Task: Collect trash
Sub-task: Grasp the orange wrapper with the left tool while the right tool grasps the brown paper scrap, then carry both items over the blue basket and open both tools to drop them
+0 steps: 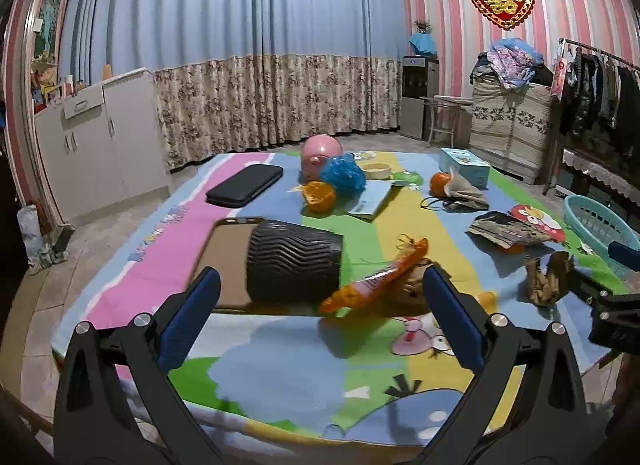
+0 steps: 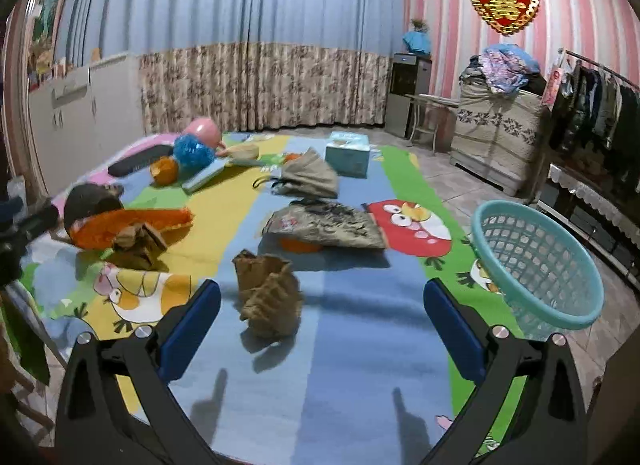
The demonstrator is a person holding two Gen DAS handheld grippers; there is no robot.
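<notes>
Brown crumpled cardboard scrap (image 2: pixel 269 297) lies on the cartoon-printed cloth table cover (image 2: pixel 360 345), between the wide-spread, empty fingers of our right gripper (image 2: pixel 322 315). Our left gripper (image 1: pixel 322 315), equally wide and empty, faces a black ribbed cylinder (image 1: pixel 294 263) partly hiding a brown phone case (image 1: pixel 224 261); a blurred orange wrapper (image 1: pixel 376 281) covers something we cannot identify. The teal plastic mesh basket (image 2: pixel 540 265) overhangs the table's right edge.

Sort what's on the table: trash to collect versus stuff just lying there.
Job: crumpled paper, cardboard scrap, orange peel, wrapper, basket.
Lying about: phone case, black cup, comb, piggy bank, tissue box.
</notes>
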